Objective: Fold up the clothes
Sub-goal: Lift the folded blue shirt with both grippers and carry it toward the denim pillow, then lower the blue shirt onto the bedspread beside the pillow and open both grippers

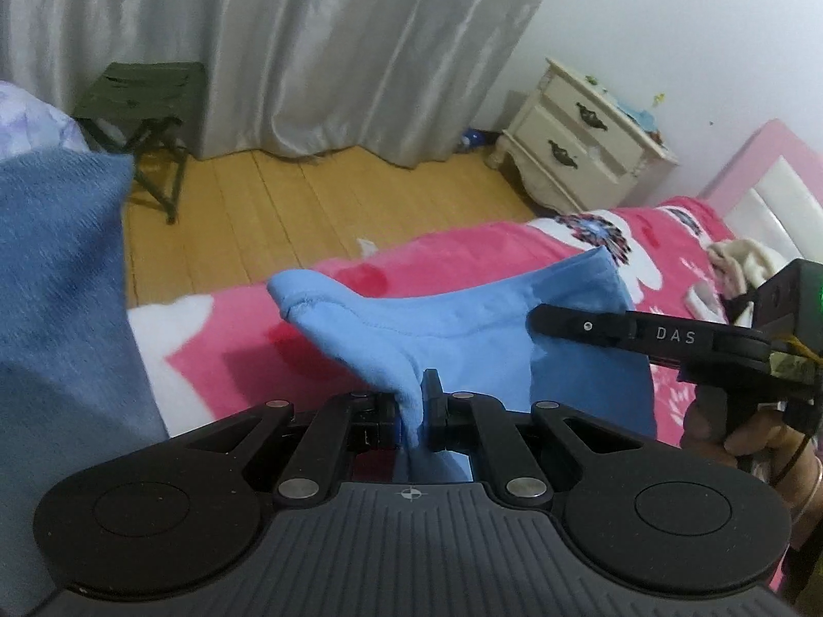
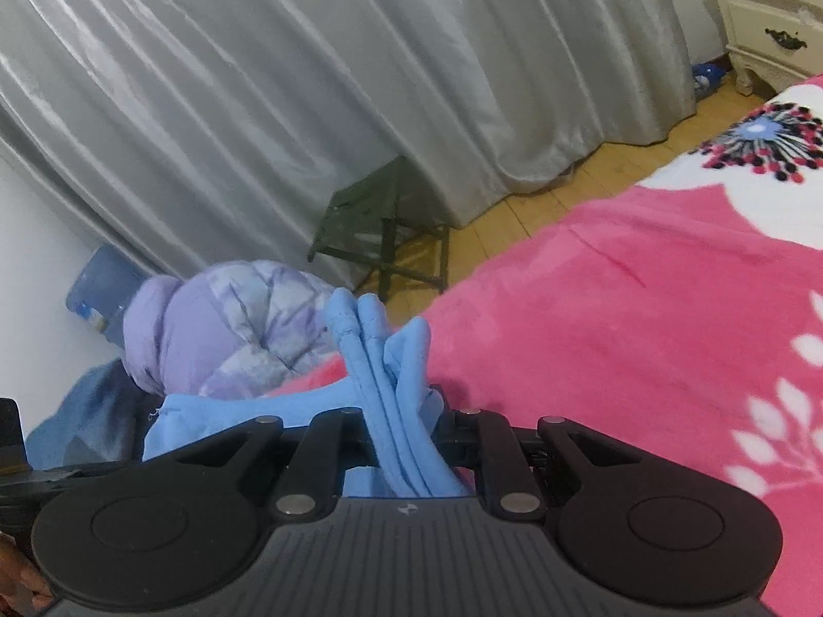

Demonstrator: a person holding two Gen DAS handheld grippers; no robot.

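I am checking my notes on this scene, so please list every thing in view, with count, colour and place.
garment: one, light blue, held over the bed
blanket: one, pink with white flowers, on the bed
curtain: one, grey, at the wall
stool: one, dark green, on the wooden floor
nightstand: one, cream, beside the bed
jacket: one, lilac, at the bed's edge
left gripper: black, shut on garment
right gripper: black, shut on garment
hand: one, holding the right gripper's handle

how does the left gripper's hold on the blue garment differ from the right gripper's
The left gripper pinches one thin fold of the light blue garment; the right gripper clamps several bunched layers. The left's jaws stand nearly together; the right's sit wider around the thicker bundle. Both are shut on the same garment over the pink blanket.
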